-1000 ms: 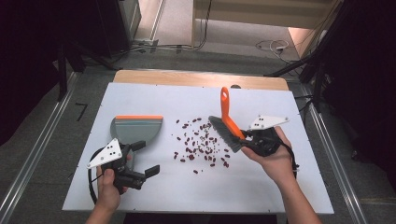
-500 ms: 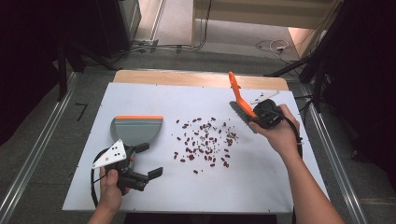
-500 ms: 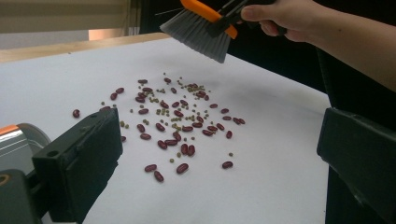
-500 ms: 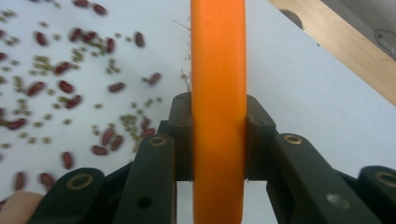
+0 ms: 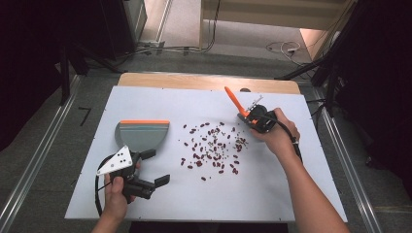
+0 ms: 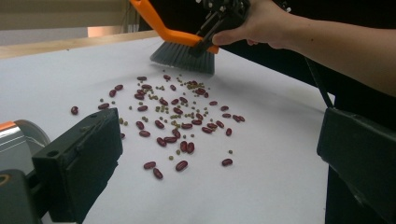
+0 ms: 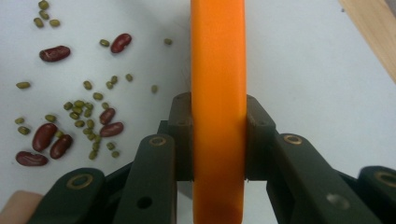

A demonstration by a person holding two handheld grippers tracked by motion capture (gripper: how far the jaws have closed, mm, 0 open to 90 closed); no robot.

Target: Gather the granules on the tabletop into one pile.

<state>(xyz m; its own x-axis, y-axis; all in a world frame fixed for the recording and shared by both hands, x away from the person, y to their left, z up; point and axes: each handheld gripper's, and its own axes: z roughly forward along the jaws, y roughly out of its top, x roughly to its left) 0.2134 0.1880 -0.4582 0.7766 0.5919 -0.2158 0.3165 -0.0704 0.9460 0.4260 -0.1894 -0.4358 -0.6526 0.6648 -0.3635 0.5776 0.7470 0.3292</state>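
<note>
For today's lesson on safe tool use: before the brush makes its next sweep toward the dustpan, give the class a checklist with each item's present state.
1. Right gripper clamped on the brush handle: ok, jaws shut on it.
2. Bristles at the far edge of the beans: ok.
3. Bristles touching the table: cannot tell.
4. Dustpan opposite the brush across the spill: ok, though its open edge cannot be told.
5. Left gripper holding the dustpan steady: not ok, open and empty.
</note>
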